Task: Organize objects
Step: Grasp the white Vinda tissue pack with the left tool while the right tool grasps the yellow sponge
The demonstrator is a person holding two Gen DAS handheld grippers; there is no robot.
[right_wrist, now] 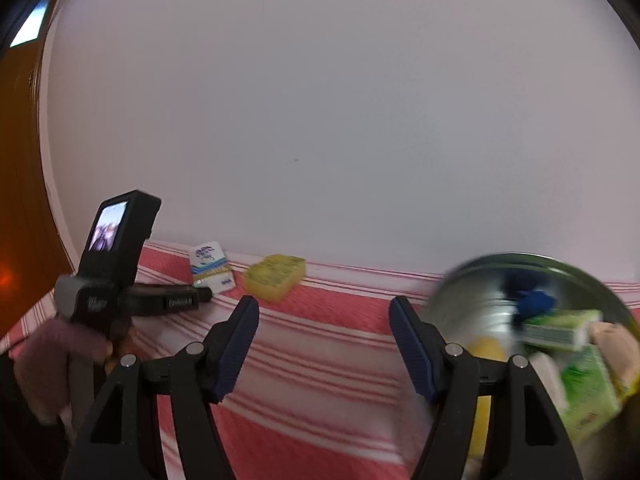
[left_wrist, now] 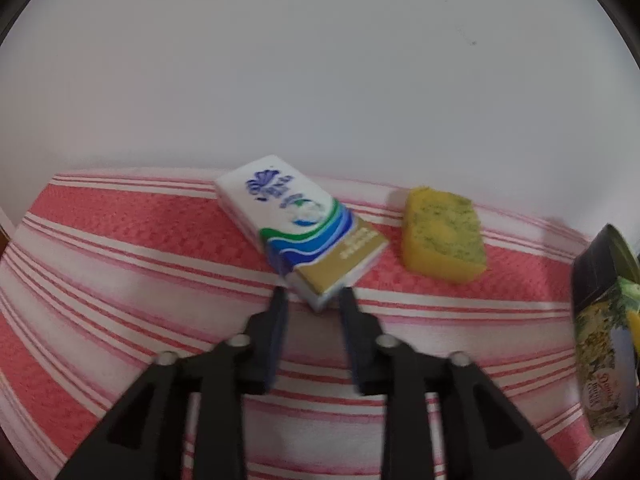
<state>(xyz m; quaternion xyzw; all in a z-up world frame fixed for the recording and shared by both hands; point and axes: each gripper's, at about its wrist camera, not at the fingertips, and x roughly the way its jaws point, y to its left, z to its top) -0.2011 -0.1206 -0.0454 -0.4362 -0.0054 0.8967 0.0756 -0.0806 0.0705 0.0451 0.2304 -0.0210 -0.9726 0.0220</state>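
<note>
The left gripper (left_wrist: 312, 296) pinches the tissue pack (left_wrist: 302, 228) at its near end. The pack's long axis runs away from the jaws. The right gripper (right_wrist: 324, 344) stands spread and empty, farther off.

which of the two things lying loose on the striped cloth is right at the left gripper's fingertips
The white tissue pack with blue waves and a gold end. Its near corner sits between the left gripper's tips; the yellow sponge lies apart, farther right.
</note>
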